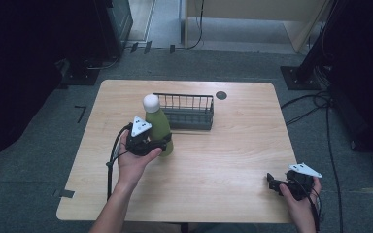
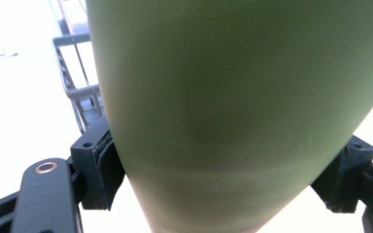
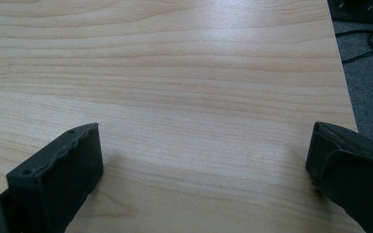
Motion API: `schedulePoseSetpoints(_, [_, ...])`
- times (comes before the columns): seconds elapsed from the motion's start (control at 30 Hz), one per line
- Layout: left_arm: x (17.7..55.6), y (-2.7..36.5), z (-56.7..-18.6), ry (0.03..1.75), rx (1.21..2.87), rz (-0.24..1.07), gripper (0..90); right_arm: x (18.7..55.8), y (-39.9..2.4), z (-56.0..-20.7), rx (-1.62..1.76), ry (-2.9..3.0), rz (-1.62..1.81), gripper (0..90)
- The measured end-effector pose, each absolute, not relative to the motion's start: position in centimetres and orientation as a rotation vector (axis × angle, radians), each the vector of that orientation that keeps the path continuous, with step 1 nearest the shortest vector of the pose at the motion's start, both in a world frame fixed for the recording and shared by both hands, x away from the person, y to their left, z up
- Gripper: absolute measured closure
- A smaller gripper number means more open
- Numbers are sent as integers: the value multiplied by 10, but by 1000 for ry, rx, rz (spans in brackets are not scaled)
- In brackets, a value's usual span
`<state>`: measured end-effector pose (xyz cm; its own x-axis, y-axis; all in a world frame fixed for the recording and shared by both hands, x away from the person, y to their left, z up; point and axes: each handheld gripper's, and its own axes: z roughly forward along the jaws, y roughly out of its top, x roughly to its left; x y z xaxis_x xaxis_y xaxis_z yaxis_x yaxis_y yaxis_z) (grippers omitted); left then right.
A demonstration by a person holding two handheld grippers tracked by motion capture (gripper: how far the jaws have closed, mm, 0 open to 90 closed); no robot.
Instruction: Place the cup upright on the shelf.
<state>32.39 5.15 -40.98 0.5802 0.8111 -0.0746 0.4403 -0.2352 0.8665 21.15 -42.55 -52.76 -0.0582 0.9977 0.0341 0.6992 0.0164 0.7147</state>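
A green bottle (image 1: 159, 127) with a white round cap stands upright on the wooden table (image 1: 233, 145), just in front of a dark wire basket (image 1: 187, 112). My left gripper (image 1: 161, 144) is shut on the bottle's lower body; in the left gripper view the green bottle (image 2: 233, 107) sits between both jaws, which press its sides. My right gripper (image 1: 273, 183) rests low over the table's front right corner, open, with bare wood between its jaws (image 3: 204, 160).
The wire basket (image 2: 80, 82) stands at the table's back centre, behind the bottle. A small dark round disc (image 1: 221, 95) lies near the far edge. Cables (image 1: 320, 104) run over the floor right of the table. The table's right edge (image 3: 345, 82) is close to my right gripper.
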Motion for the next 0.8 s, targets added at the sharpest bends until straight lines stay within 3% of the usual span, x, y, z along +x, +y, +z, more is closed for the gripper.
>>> schedulePoseSetpoints(0.8, [363, 39, -358, 964, 1867, 529, 211, 212, -425, -528, 1731, 1809, 793, 0])
